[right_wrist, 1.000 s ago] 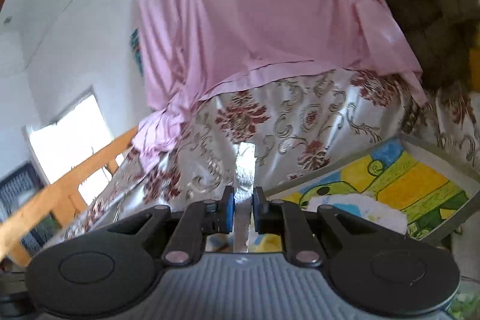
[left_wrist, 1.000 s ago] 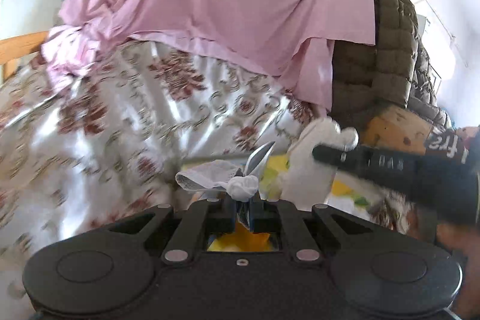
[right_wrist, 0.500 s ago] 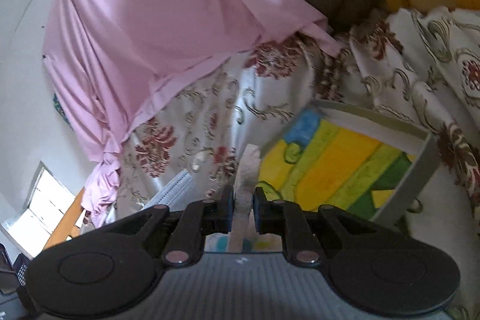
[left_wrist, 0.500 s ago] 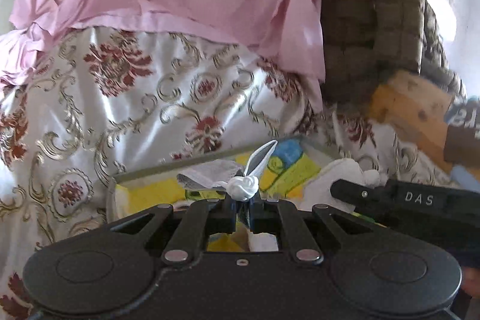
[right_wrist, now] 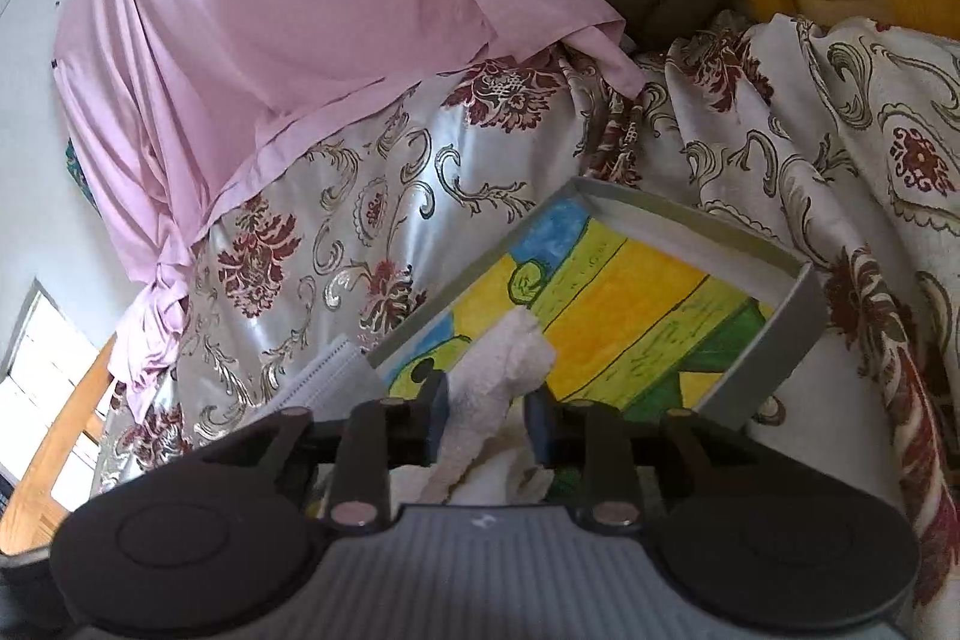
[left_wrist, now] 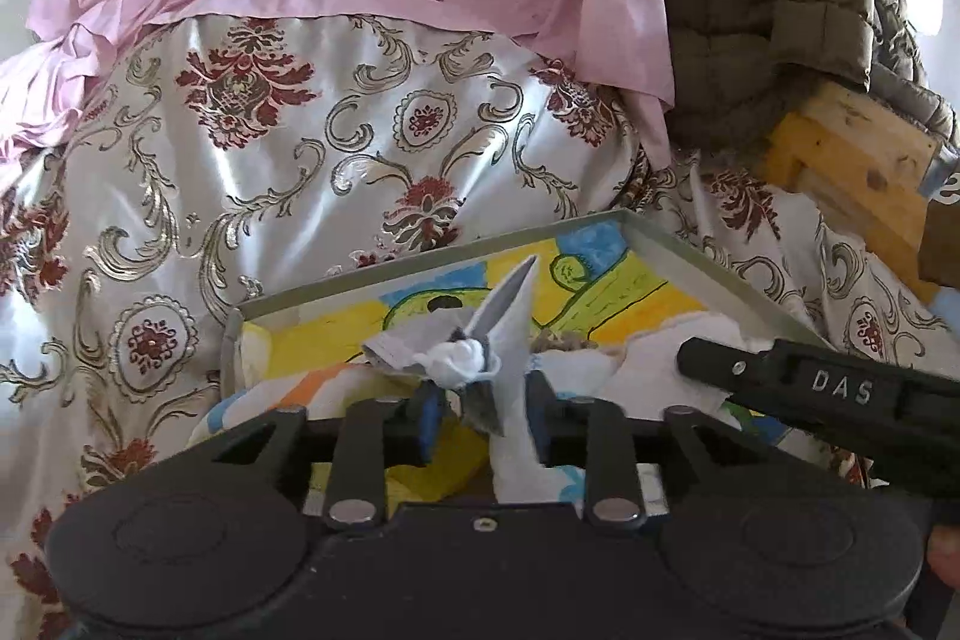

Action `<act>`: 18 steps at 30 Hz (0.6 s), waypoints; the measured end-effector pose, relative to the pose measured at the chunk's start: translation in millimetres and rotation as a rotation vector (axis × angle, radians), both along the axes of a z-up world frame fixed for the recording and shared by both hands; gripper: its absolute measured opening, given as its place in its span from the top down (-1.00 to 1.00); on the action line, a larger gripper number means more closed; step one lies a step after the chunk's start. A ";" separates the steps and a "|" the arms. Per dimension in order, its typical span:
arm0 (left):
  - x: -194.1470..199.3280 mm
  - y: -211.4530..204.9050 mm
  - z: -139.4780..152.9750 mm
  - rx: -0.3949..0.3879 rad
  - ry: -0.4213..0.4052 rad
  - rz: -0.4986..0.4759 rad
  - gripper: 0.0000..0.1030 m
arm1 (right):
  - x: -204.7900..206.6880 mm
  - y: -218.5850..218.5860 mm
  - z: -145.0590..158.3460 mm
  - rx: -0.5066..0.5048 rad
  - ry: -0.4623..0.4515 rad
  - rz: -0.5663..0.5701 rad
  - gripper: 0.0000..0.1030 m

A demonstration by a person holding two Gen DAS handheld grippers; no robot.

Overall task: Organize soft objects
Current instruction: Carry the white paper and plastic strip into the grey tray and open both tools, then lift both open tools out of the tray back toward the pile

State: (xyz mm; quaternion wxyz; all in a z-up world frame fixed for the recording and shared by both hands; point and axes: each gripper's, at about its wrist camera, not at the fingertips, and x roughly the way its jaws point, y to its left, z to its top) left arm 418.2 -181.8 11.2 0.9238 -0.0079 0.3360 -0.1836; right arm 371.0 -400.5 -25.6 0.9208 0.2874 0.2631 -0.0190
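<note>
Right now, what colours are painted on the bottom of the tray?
Yellow, green and blue with black outlines on the tray floor, best seen in the right wrist view.

Tray [left_wrist: 708,274] near edge hidden behind left gripper [left_wrist: 480,421].

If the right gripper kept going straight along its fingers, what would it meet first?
Probably the white cloth standing between its opening jaws, then the painted floor of the grey tray just beyond it. Depth is hard to judge, so the right gripper might clear the cloth.
</note>
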 end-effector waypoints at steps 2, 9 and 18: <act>-3.2 -0.2 3.8 0.008 -0.001 0.001 0.13 | -2.1 1.3 1.1 -0.028 0.001 -0.002 -0.11; -26.6 6.6 19.4 0.028 -0.039 0.021 -0.22 | -18.2 0.5 10.6 -0.064 -0.015 -0.010 -0.41; -80.3 32.1 59.2 -0.028 -0.165 0.126 -0.60 | -65.7 14.3 51.7 -0.162 -0.123 0.026 -0.83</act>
